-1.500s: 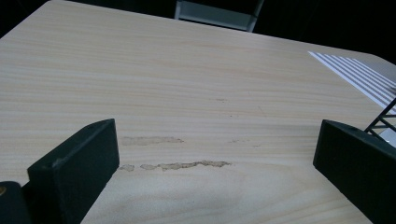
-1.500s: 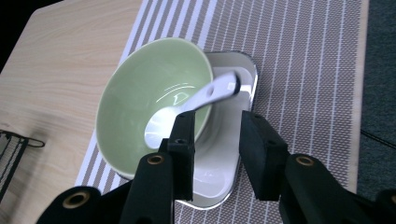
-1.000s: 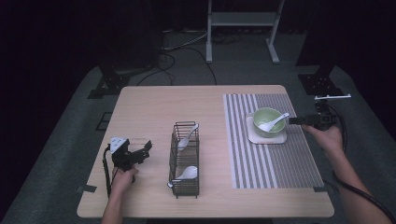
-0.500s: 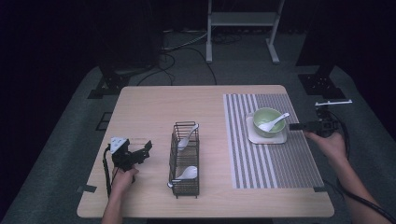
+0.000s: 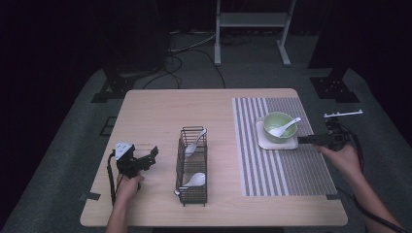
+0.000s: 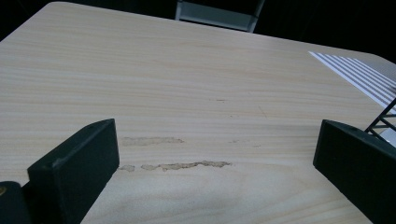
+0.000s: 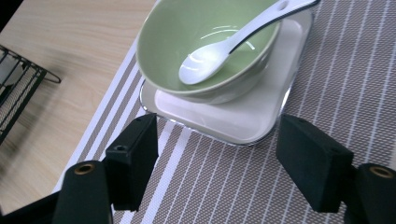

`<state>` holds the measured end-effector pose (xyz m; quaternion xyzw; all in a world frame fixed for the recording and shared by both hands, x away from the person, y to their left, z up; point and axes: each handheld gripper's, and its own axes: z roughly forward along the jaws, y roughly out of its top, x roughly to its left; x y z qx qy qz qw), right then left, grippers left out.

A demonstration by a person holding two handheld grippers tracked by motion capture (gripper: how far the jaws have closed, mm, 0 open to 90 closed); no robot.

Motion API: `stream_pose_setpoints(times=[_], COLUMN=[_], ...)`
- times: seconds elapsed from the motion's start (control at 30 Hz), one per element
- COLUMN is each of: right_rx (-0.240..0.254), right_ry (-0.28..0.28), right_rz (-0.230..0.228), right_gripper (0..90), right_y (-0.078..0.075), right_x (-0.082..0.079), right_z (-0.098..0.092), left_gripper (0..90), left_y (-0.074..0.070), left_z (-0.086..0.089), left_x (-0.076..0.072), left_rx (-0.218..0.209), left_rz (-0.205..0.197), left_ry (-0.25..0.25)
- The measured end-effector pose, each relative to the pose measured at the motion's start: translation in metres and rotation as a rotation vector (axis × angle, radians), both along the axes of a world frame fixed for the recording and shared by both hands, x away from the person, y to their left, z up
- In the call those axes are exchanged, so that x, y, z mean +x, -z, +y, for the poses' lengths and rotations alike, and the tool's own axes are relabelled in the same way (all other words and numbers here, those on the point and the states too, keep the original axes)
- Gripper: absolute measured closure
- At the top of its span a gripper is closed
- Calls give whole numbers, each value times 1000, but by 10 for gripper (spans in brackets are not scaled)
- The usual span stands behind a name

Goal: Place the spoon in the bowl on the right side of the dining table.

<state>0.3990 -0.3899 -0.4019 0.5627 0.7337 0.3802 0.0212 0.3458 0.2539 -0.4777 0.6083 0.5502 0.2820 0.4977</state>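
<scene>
the right tool [image 5: 303, 140] hovers just beside the white square plate [image 7: 243, 116] on the striped mat [image 5: 291, 170], its jaws just having been opening and now standing wide with nothing between them — the plate's near edge lies a little ahead of the jaw tips. on that plate sits the green bowl [image 7: 187, 32], and a white spoon [image 7: 219, 49] lies in it, its handle resting over the rim. the left tool [image 5: 145, 159] is held over bare tabletop [image 6: 187, 93] near the black wire rack [image 5: 192, 167] — jaws spread wide, empty — and that rack holds two more white spoons.
</scene>
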Motion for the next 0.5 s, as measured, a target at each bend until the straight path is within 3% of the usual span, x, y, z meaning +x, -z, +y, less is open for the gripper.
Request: stream_pose_setpoints(times=[0.27,0.5], right_rx=[-27,-2], right_ry=[-39,-55], right_rz=[-2,-1], right_gripper=[260,260], right_y=[2,6], right_x=[-4,-8], right_z=[12,15], left_gripper=[0,0], left_y=[0,0], left_z=[0,0], left_x=[0,0], left_rx=[1,0], left_rz=[-1,1], left_ry=[1,1])
